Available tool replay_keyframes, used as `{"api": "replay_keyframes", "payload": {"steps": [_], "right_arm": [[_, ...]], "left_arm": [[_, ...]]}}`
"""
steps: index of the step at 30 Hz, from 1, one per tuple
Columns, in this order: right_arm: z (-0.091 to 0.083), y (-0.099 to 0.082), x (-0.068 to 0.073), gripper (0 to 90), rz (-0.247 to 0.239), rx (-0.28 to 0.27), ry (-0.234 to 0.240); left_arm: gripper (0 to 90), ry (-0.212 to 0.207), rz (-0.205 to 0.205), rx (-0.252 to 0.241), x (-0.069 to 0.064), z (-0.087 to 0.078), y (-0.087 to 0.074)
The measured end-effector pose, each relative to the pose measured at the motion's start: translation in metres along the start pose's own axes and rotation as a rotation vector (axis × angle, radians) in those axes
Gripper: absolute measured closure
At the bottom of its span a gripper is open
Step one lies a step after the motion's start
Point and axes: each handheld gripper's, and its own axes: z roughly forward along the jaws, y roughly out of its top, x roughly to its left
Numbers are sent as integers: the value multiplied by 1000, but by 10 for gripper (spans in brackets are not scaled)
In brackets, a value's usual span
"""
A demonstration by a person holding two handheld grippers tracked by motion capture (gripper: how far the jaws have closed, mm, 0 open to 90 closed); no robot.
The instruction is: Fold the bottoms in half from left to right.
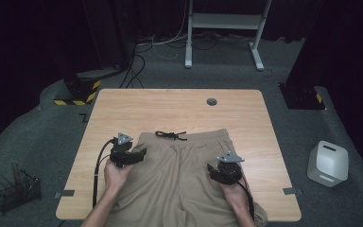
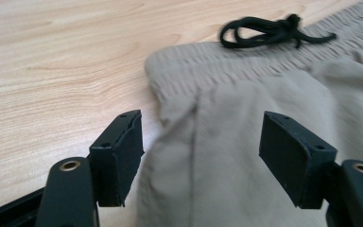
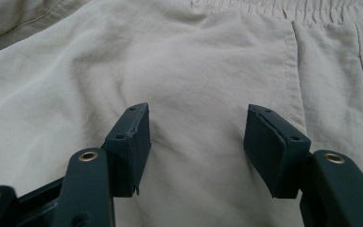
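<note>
Shorts [image 1: 179, 165] flat; left tongs [image 2: 201, 161], right tongs [image 3: 196, 151] wide apart, nothing gripped.

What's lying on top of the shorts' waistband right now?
A knotted black drawstring lies on the waistband of the beige shorts, its loops spilling onto the wooden table. Where the cord enters the waistband is hidden under the knot.

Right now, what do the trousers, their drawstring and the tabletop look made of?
Trousers: thin woven fabric, matte beige, soft creases and stitched seams.
Drawstring: black cord, probably braided; too blurred to confirm.
Tabletop: light wood or wood-look laminate, smooth, visible grain.
</note>
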Motion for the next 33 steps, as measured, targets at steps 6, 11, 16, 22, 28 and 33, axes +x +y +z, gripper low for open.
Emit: {"api": "replay_keyframes", "payload": {"steps": [6, 11, 16, 22, 28, 33], "right_arm": [[1, 1, 0, 414, -3, 0, 4], [1, 1, 0, 414, -5, -1, 3], [1, 0, 0, 413, -9, 0, 0], [1, 1, 0, 413, -10, -1, 1], [3, 3, 0, 413, -15, -1, 8], [7, 6, 1, 412, -24, -2, 16]], "left_arm": [[362, 20, -4, -1, 6, 14, 4], [374, 25, -25, 55, 11, 29, -1], [440, 43, 3, 54, 7, 34, -2], [506, 54, 11, 63, 9, 39, -3], [628, 47, 8, 51, 11, 39, -3], [735, 39, -11, 41, 19, 39, -3]]}}
